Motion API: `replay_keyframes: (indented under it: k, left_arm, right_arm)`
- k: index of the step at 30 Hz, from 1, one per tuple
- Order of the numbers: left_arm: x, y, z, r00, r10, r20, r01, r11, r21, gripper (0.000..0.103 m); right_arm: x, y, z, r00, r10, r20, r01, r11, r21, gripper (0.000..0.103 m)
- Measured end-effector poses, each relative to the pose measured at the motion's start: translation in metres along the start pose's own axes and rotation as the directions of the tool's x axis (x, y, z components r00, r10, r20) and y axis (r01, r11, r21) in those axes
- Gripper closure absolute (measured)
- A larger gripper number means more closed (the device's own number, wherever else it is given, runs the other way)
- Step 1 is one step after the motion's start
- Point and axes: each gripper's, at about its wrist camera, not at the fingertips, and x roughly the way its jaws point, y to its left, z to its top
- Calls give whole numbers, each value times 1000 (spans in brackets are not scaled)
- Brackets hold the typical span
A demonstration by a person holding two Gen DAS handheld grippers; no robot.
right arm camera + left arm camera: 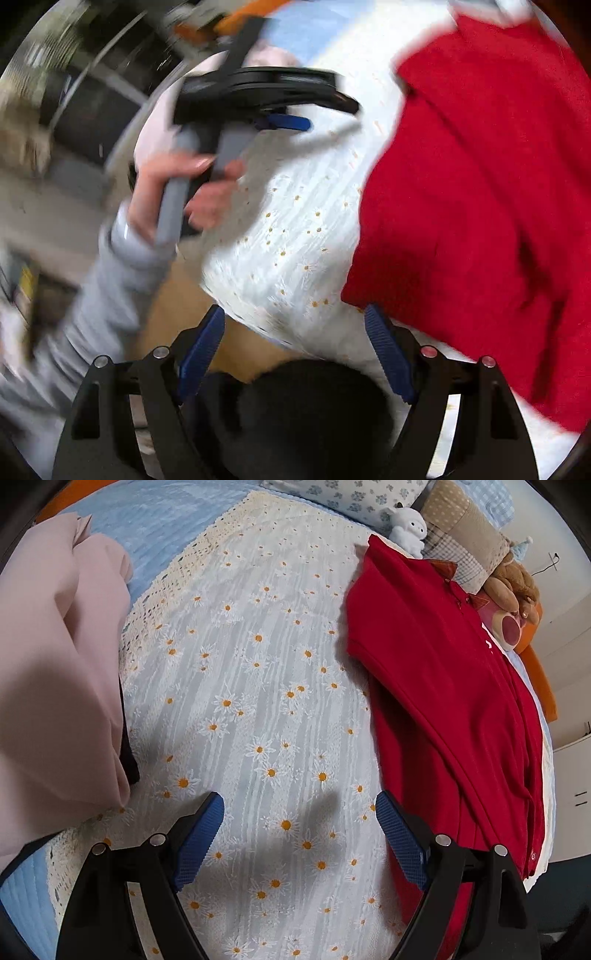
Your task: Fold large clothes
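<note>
A red garment (443, 686) lies folded in a long strip along the right side of the daisy-print bedspread (258, 701). A pale pink garment (55, 664) is bunched at the left. My left gripper (300, 799) hovers open over bare bedspread between the two, and nothing is between its blue pads. The right wrist view is blurred by motion. My right gripper (294, 312) is open and empty over the bed's near edge, with the red garment (480, 184) just to its right. A hand (177, 192) in a grey sleeve holds the left gripper (291, 122) further up.
A floral pillow (354, 494), a white plush toy (406, 528), a patchwork cushion (461, 531) and a brown plush (513, 583) sit at the head of the bed. Wooden floor (177, 314) shows beside the bed. A dark blurred shape (306, 406) fills the space below my right gripper.
</note>
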Motion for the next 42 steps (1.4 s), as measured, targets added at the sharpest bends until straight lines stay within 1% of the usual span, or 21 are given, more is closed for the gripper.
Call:
replay_keyframes:
  k: [2,4,6,8,10,11,12,14,16,18,19,20,21,23,27,29,31,33,35,39,42]
  left_arm:
    - [-3,0,2,1000,13,12,-13,1000,5,16]
    - [-3,1,5,1000,18,14,-18,1000,0,16]
    - [0,1,9,1000,9,9,-8,1000,-18,16]
    - [1,-2,8,1000,-6,8,7,1000,-22,16]
    - [3,-6,6,1000,-14,4,14,1000,-9,16]
    - [4,-8,5,1000,-13,1,13,1000,0,16]
    - [5,-9,3,1000,-12,-2,12,1000,2,16]
    - [7,-9,2,1000,-12,-5,13,1000,7,15]
    - [9,-10,2,1000,-10,-7,10,1000,15,15]
    - [9,-10,5,1000,-16,-9,17,1000,17,15]
    - [9,-11,6,1000,-22,-8,22,1000,15,15]
    - [9,-10,10,999,-33,-8,33,999,7,15]
    - [10,-9,13,999,-45,-8,45,999,-3,15]
    - [11,-8,20,997,-78,-13,78,997,-26,14]
    - [14,-13,34,994,-110,-12,109,993,-47,13]
    - [18,-16,41,990,-139,-15,138,988,-64,13]
    - [25,-18,47,989,-149,-17,147,985,-90,13]
    - [34,-19,53,986,-166,-24,161,977,-141,13]
    - [40,-22,57,986,-163,-24,157,972,-178,12]
    - [45,-34,66,986,-164,-11,158,965,-211,11]
    - [48,-44,76,978,-210,-4,202,947,-250,11]
  right_arm:
    - [-11,21,-7,991,-131,25,134,977,-164,26]
    - [-14,34,-9,961,-267,78,278,917,-285,27]
    - [-1,36,-4,915,-392,99,400,845,-356,29]
    - [18,32,1,892,-444,82,436,800,-413,39]
    - [41,29,3,896,-444,18,403,796,-451,39]
    - [49,29,3,891,-453,13,406,785,-467,39]
    - [57,28,4,877,-480,10,422,761,-493,39]
    - [62,25,8,863,-505,15,441,738,-510,39]
    - [65,15,8,878,-478,-15,407,763,-503,44]
    - [61,13,9,886,-462,-32,384,772,-506,54]
    - [57,10,10,895,-445,-40,369,785,-497,55]
    - [53,8,12,902,-430,-42,360,801,-479,63]
    - [46,5,16,903,-429,-28,368,806,-465,67]
    - [35,-2,23,921,-389,-32,340,840,-423,70]
    - [4,-22,31,966,-257,-31,237,924,-300,77]
    - [-13,-38,37,987,-157,-28,148,966,-213,80]
    - [-29,-54,39,997,-77,-12,75,987,-142,82]
    - [-46,-73,40,1000,7,22,-5,997,-79,84]
    - [-58,-83,39,997,52,52,-49,998,-46,85]
    - [-77,-105,32,983,156,98,-156,988,0,85]
    - [-82,-111,27,969,212,123,-214,977,1,85]
